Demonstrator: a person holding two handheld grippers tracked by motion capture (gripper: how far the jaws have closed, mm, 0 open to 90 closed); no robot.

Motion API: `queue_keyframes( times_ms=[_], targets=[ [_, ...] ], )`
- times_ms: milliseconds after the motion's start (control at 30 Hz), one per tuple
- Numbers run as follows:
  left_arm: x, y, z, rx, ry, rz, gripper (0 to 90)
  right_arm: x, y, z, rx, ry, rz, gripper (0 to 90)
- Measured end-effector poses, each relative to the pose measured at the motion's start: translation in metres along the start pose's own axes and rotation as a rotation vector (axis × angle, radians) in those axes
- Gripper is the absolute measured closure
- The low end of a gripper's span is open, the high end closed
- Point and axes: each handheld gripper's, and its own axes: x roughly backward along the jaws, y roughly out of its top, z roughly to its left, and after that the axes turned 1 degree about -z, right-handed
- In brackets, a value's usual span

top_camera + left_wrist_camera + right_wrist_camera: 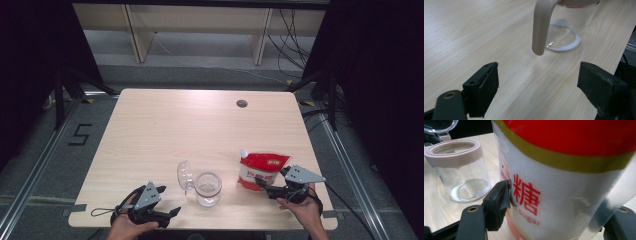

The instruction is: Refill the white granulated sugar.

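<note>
While the sugar bag (261, 170) stands just right of the glass jar (208, 188), holds it at the lower part with the right gripper (554, 202), jaws on both sides, one pad touching the film. Rests open and empty the left gripper (167, 209), left of the jar, jaws wide apart. Already open the jar, hinged lid (184, 175) tipped back on its left. Seemingly empty inside, so still left: lifting the bag, pouring sugar, closing the lid.

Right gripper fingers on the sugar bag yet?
Touching. In the right gripper view one finger presses against the sugar bag, which sits between both fingers of the right gripper.
</note>
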Motion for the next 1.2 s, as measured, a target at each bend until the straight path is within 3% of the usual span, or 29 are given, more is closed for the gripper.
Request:
queue_keyframes(
  times_ms=[33, 67, 100, 167, 233, 333, 367, 400, 433, 467, 567, 600, 633, 667, 733, 767, 800, 833, 1000, 1100, 1133, 1167, 1200],
  targets=[
    [0.000, 0.000, 0.000, -0.002, 0.000, 0.001, 17.0, 0.002, 0.001, 0.001, -0.006, -0.015, 0.013, 34.3],
    [0.000, 0.000, -0.001, 0.006, -0.003, -0.005, 17.0, 0.001, 0.001, 0.000, 0.021, -0.020, 0.003, 34.4],
    [0.000, 0.000, -0.001, 0.001, -0.004, -0.002, 17.1, 0.001, 0.002, 0.001, 0.008, -0.017, 0.011, 34.5],
    [0.000, 0.000, -0.001, -0.005, -0.001, -0.001, 17.1, 0.000, 0.004, 0.004, 0.024, -0.054, 0.015, 34.9],
    [0.000, 0.000, -0.001, -0.002, 0.001, -0.003, 17.1, 0.001, 0.004, 0.009, -0.021, -0.069, 0.032, 35.3],
    [0.000, 0.000, -0.001, -0.006, 0.001, -0.002, 17.2, 0.000, 0.006, 0.016, -0.034, -0.108, 0.027, 37.6],
    [0.000, 0.000, -0.001, -0.006, 0.001, -0.001, 17.2, 0.001, 0.006, 0.019, -0.061, -0.123, 0.043, 38.5],
    [0.001, 0.000, 0.000, -0.021, 0.000, 0.012, 17.3, 0.001, 0.007, 0.022, -0.078, -0.134, 0.044, 39.8],
    [0.001, 0.000, 0.000, -0.017, -0.001, 0.012, 17.4, 0.000, 0.007, 0.022, -0.062, -0.127, 0.034, 40.2],
    [0.001, 0.000, 0.000, -0.018, -0.001, 0.012, 17.6, 0.001, 0.008, 0.026, -0.093, -0.153, 0.049, 40.4],
    [0.001, 0.000, 0.000, -0.020, 0.001, 0.012, 17.6, 0.001, 0.008, 0.029, -0.087, -0.174, 0.046, 40.7],
    [0.000, 0.000, -0.001, -0.001, 0.001, -0.002, 17.7, 0.001, 0.007, 0.036, -0.127, -0.206, 0.043, 41.2],
    [0.000, 0.000, -0.001, -0.003, 0.000, 0.001, 17.7, 0.001, 0.007, 0.036, -0.108, -0.214, 0.033, 41.4],
    [0.000, 0.000, -0.001, -0.002, 0.000, 0.000, 17.7, 0.000, 0.007, 0.040, -0.136, -0.225, 0.026, 41.5],
    [0.000, 0.000, 0.000, -0.014, 0.006, 0.007, 17.7, 0.000, 0.008, 0.043, -0.138, -0.237, 0.032, 41.6],
    [-0.001, 0.000, -0.001, -0.010, 0.007, -0.001, 17.7, 0.001, 0.008, 0.049, -0.177, -0.274, 0.039, 41.7],
    [0.000, 0.000, 0.000, -0.039, 0.016, 0.022, 17.9, 0.000, 0.008, 0.052, -0.176, -0.288, 0.039, 41.7],
    [-0.001, -0.001, -0.002, -0.005, 0.005, -0.002, 17.9, -0.001, 0.008, 0.054, -0.173, -0.305, 0.036, 41.7],
    [-0.001, -0.001, 0.000, -0.026, 0.010, 0.024, 17.9, -0.005, 0.007, 0.062, -0.194, -0.356, 0.007, 41.9],
    [-0.001, -0.001, -0.001, -0.010, 0.003, 0.011, 17.9, -0.005, 0.007, 0.062, -0.179, -0.343, 0.018, 42.1],
    [-0.001, -0.001, -0.001, -0.010, 0.003, 0.011, 17.9, -0.005, 0.006, 0.060, -0.172, -0.352, -0.002, 42.1],
    [0.000, -0.001, 0.000, -0.017, 0.003, 0.014, 17.9, -0.002, 0.006, 0.062, -0.202, -0.338, 0.012, 42.1],
    [0.000, -0.001, 0.000, -0.011, 0.002, 0.013, 17.9, -0.002, 0.006, 0.056, -0.149, -0.313, 0.003, 42.0]
  ],
)
